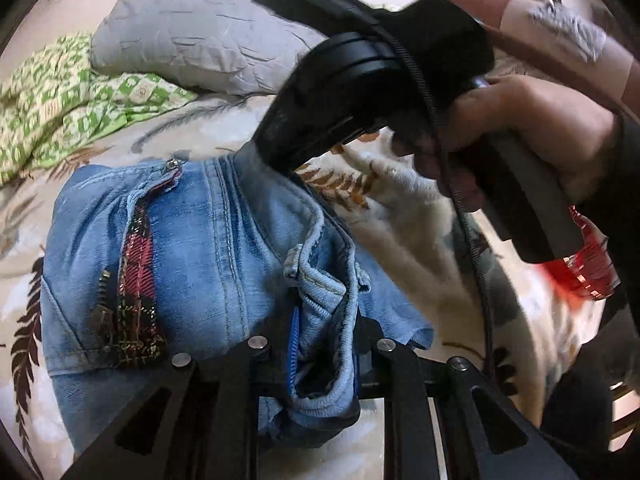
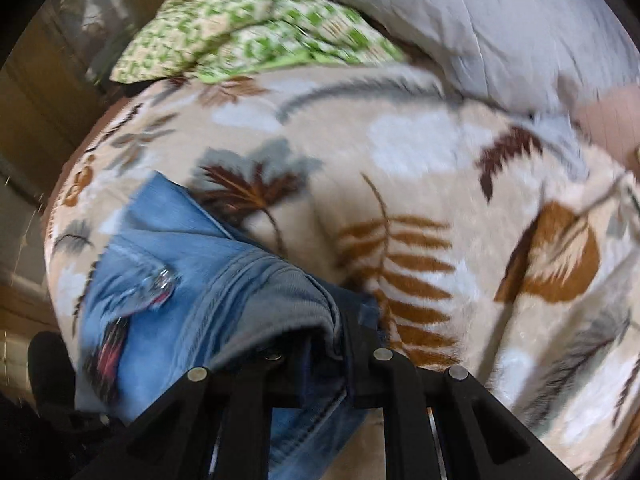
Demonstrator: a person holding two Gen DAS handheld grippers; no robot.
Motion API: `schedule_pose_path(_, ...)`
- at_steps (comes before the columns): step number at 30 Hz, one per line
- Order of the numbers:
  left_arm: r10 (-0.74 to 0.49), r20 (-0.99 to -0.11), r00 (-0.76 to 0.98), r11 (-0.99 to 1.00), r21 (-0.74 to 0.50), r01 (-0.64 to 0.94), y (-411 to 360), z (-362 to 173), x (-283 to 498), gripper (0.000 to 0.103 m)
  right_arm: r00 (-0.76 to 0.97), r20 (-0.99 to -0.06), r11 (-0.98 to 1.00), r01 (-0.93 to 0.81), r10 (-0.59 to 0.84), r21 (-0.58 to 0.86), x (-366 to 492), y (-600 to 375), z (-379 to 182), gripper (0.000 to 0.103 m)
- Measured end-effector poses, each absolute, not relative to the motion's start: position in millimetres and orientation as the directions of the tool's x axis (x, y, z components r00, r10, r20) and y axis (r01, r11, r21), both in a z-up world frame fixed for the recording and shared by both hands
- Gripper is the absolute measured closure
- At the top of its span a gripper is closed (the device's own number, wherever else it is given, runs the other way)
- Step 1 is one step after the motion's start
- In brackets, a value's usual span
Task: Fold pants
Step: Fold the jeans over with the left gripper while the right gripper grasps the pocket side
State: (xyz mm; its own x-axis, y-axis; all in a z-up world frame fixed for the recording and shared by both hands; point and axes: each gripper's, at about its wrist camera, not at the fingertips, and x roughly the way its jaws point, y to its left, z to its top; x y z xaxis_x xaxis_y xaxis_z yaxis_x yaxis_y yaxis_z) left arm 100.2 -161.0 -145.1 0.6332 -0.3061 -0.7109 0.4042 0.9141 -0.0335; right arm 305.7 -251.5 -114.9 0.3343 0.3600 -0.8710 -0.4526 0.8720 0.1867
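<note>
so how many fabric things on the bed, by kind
jeans: 1
grey pillow: 1
green patterned cloth: 1
leaf-print blanket: 1
total: 4

Left gripper [image 1: 324,344] pinches the jeans' [image 1: 208,240] waistband — blanket [image 1: 400,208] beneath.

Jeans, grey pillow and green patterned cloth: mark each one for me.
jeans [image 1: 208,240], left wrist view, on the blue denim beside the plaid patch.
grey pillow [image 1: 180,36], left wrist view, on its wrinkled middle.
green patterned cloth [image 2: 240,28], right wrist view, on its bunched centre.
</note>
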Motion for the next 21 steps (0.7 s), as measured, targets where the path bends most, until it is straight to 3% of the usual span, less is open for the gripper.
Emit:
schedule_pose_path(6,-0.315,-0.729,0.608,0.917,-0.068,0.393,-160,-142,109,0.083,0.352,-0.873,0.876,-0.457,0.337,0.153,305,-249,-116,0.085)
schedule_pose_path(7,-0.313,-0.728,0.610,0.916,-0.061,0.397,-160,-141,107,0.083,0.355,-0.876,0.880,-0.454,0.325,0.142,304,-250,-114,0.079)
schedule_pose_path(8,-0.317,-0.724,0.613,0.913,-0.059,0.403,-161,-139,107,0.080,0.359,-0.880,0.885,-0.447,0.310,0.130,303,-252,-113,0.066)
schedule_pose_path(9,-0.329,-0.714,0.617,0.908,-0.061,0.414,-161,-135,106,0.071,0.364,-0.891,0.899,-0.427,0.271,0.100,302,-255,-110,0.056)
schedule_pose_path(10,-0.358,-0.705,0.612,0.899,-0.082,0.431,-159,-131,103,0.060,0.372,-0.895,0.908,-0.412,0.246,0.078,300,-259,-109,0.037)
schedule_pose_path(12,-0.432,-0.677,0.596,0.872,-0.145,0.467,-157,-118,94,0.003,0.401,-0.890,0.921,-0.386,0.216,0.050,294,-271,-100,0.034)
schedule_pose_path(15,-0.447,-0.640,0.625,0.863,-0.124,0.490,-153,-95,74,0.000,0.426,-0.877,0.940,-0.333,0.221,0.075,280,-298,-78,0.033)
schedule_pose_path(17,-0.450,-0.623,0.639,0.858,-0.104,0.503,-141,-81,61,0.000,0.438,-0.867,0.947,-0.303,0.235,0.104,268,-311,-64,0.025)
schedule_pose_path(21,-0.486,-0.605,0.631,0.854,-0.174,0.491,-99,-64,53,0.000,0.477,-0.819,0.941,-0.263,0.318,0.212,236,-326,-41,0.019)
